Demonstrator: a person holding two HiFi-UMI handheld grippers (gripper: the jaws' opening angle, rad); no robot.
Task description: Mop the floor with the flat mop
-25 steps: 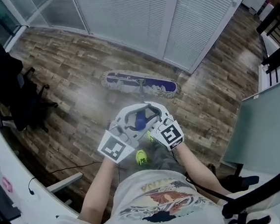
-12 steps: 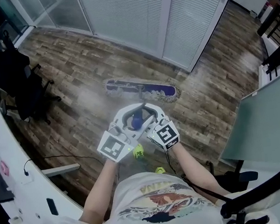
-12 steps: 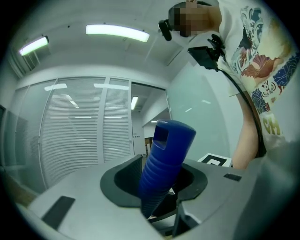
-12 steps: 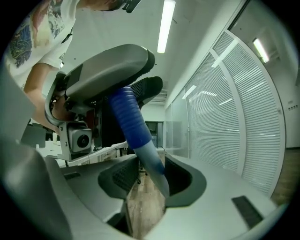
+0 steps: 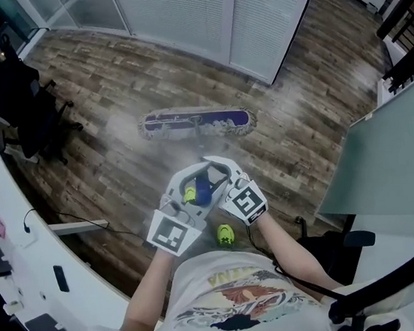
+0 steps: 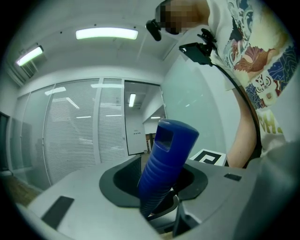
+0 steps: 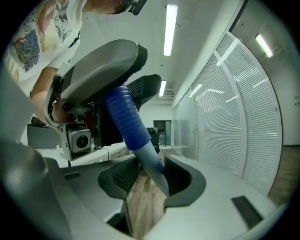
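Worn brown wood-plank floor (image 5: 321,134) right across the office, white slatted blinds (image 5: 176,10) along the far side, black office chair draped in dark cloth (image 5: 19,92) off at the left. Out ahead, flat on the planks: long purple flat mop head with a pale fringe (image 5: 194,123), lying crosswise, near the blinds and well apart from the chair. At the near end, blue ribbed plastic handle grip (image 5: 204,191), clamped twice over. Pinched high on the ribs by the left gripper (image 5: 184,189), pads closed on the blue from either side in the left gripper view (image 6: 157,187), with only the capped top poking out beyond. Pinched lower down by the right gripper (image 5: 223,174), jaws closed where the blue narrows toward the pole (bare planks showing through the gap beneath, in the right gripper view (image 7: 145,180)). Yellow-green shoes (image 5: 224,233) just under the hands. Reads as mid-stroke, somewhere in the thick of the job, with plenty of floor unswept on both sides. Next, by the look of it: sweep the head sideways along the planks, pad kept flat and fringe trailing. Calls for both grips held firm, no twist of the handle, and a wide berth round those chair legs.
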